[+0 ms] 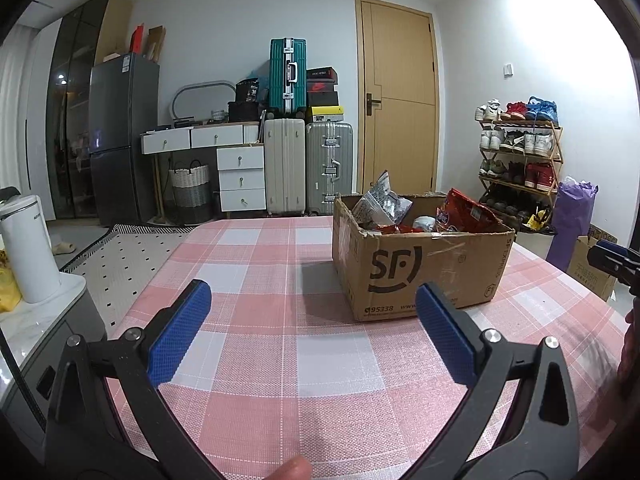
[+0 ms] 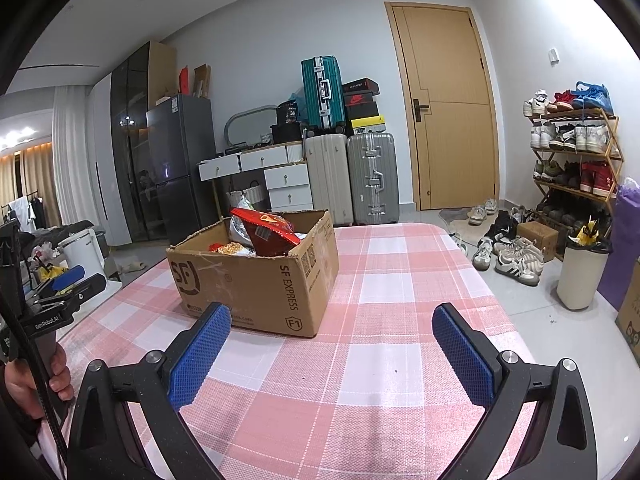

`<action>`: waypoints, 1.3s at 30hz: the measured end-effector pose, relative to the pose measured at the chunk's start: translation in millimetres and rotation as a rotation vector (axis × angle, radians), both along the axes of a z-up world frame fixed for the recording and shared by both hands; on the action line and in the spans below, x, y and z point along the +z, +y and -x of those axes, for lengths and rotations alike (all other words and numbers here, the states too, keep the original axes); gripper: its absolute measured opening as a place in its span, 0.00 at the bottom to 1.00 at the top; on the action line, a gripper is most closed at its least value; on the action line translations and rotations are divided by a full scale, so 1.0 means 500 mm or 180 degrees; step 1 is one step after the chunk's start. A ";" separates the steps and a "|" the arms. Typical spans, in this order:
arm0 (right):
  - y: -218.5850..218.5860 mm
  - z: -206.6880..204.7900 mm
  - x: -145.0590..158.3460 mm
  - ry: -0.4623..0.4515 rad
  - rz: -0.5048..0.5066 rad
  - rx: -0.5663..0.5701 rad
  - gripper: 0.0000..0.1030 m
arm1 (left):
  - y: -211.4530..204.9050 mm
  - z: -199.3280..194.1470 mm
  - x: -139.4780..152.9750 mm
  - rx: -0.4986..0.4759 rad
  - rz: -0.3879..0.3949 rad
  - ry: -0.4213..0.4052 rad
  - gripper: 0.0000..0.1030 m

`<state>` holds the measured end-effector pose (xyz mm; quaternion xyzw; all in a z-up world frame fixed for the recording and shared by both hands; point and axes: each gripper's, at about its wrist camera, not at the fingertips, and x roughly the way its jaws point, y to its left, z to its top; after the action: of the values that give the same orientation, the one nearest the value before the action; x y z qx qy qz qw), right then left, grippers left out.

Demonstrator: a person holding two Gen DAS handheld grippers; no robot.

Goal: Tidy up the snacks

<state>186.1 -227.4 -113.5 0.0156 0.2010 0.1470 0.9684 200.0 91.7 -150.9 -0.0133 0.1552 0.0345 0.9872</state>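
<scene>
presently both claws are held apart and empty: left claw (image 1: 312, 300), right claw (image 2: 332, 320). snacks are piled in the cardboard box (image 1: 412, 276) at mid-desk (image 1: 260, 360). the red bag (image 2: 268, 236) overhangs; careless reaching could spill it.

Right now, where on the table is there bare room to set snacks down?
Bare checked tablecloth lies between the cardboard box and both open grippers, left gripper and right gripper, and right of the box to the table edge. The box itself is crowded with snack bags.
</scene>
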 end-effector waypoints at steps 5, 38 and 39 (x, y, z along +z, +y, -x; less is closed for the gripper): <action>0.000 0.001 0.000 0.0007 -0.0002 -0.0001 1.00 | 0.000 0.000 0.000 -0.0001 -0.0001 0.0000 0.99; 0.002 0.002 0.001 -0.0001 0.0018 0.0006 1.00 | 0.000 0.002 -0.003 0.0000 -0.0002 -0.0006 0.99; 0.001 0.002 0.001 -0.0001 0.0018 0.0006 1.00 | 0.000 0.001 -0.004 0.0000 -0.0002 -0.0006 0.99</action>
<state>185.1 -226.7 -112.8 0.0126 0.2013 0.1473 0.9683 199.4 91.6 -152.8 -0.0130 0.1542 0.0345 0.9873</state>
